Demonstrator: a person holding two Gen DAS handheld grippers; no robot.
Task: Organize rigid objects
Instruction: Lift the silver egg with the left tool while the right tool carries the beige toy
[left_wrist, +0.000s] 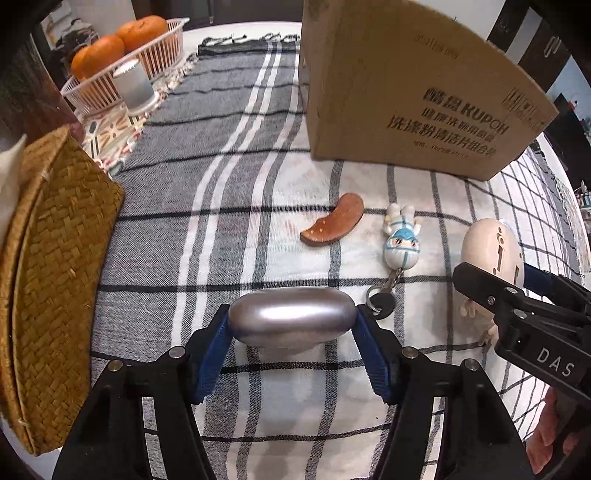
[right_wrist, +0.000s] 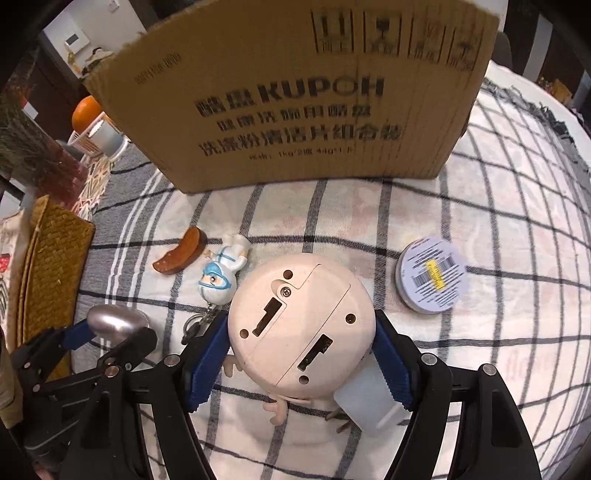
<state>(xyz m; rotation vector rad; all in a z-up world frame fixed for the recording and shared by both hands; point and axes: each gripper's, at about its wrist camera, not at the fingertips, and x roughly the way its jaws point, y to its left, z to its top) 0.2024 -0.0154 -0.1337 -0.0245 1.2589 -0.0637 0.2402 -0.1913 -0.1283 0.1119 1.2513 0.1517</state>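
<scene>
silver pebble (left_wrist: 291, 320) clamped in left claw (left_wrist: 291, 328)

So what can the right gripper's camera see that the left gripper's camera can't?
Only the right wrist view shows the round tin with a barcode label, and the flat underside of the cream toy that the right gripper is shut on.

Only the left wrist view shows several oranges in their pink basket.

Both show the left gripper shut on the silver pebble, the cardboard box, the brown wooden piece, the keychain figure and the woven tray.
</scene>
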